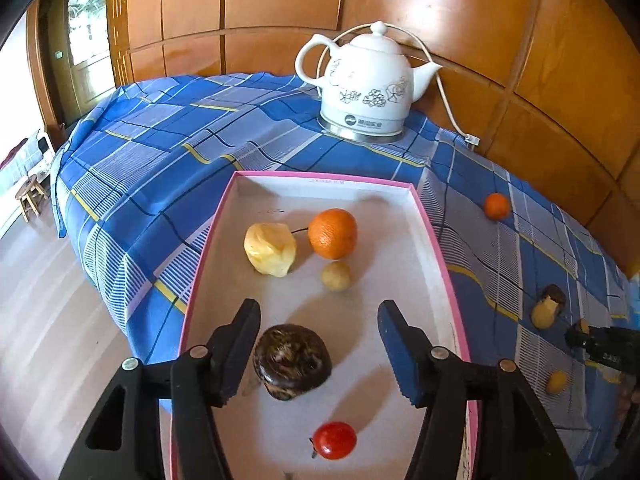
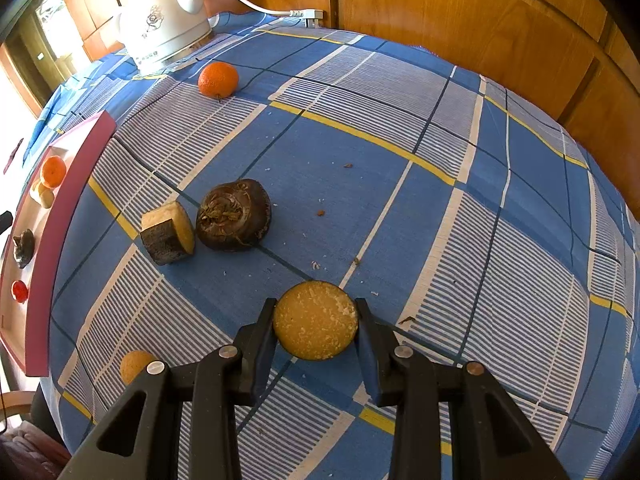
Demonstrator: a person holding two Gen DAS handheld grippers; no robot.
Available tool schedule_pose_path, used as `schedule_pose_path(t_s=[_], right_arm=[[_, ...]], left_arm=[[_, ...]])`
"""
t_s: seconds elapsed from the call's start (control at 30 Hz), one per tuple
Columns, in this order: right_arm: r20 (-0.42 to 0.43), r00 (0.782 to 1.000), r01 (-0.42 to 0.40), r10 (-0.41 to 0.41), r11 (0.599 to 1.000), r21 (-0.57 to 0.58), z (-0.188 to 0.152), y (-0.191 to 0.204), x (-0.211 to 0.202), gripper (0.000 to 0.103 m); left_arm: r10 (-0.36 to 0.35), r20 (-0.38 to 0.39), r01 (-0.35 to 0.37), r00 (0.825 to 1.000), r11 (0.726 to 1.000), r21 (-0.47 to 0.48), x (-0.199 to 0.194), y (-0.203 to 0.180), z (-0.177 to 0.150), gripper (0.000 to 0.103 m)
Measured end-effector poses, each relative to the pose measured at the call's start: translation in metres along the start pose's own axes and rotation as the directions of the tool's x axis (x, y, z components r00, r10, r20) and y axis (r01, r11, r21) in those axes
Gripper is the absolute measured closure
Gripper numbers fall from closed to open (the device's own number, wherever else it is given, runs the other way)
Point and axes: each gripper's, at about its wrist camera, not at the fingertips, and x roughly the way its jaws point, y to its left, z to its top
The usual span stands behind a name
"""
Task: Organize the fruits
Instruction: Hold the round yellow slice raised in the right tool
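Here, left tongs open above dark fruit, seemingly untouched.

A home room: wood-panelled wall, a table under a blue checked cloth, a white flowered electric kettle, a small wooden stool.

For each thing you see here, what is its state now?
left gripper: open, above the dark fruit in the box
right gripper: shut on the yellow cut fruit
kettle: lid on, upright
box: open, five items inside
orange: loose on the cloth
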Motion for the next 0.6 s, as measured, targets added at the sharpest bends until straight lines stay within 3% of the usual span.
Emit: schedule_pose_path(t_s=[0.6], right_arm=[[0.003,1.0,-0.005,0.005,1.0,0.011,0.0,-0.001,-0.002,0.066]], left_arm=[[0.013,0.032,-0.013,0.999,1.0,-0.009,-0.011,0.004,-0.005,0.039]])
